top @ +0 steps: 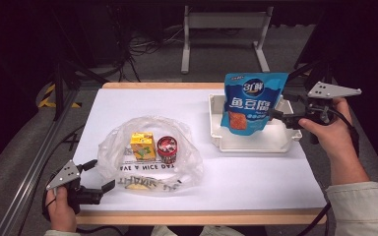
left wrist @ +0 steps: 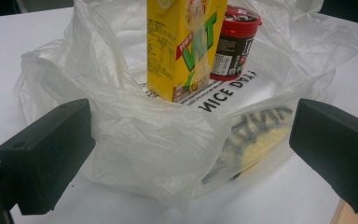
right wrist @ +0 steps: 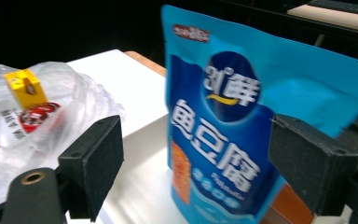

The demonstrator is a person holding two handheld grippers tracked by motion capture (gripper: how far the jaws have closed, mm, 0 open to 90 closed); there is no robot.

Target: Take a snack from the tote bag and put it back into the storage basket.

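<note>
Blue pouch (top: pixel 252 102) stands upright in the white tray (top: pixel 254 143) near the table's (top: pixel 256 182) right edge, and the right gripper (top: pixel 281 118) has its jaws set wide either side of it; whether the pads press on it I can't tell. Over at the front left corner, the left gripper (top: pixel 98 174) sits with jaws wide, just beside the crumpled clear bag (top: pixel 150 152). Inside that bag, a yellow carton (top: pixel 142 145) and a red-lidded cup (top: pixel 167 149) stand side by side, well apart from the tray.
</note>
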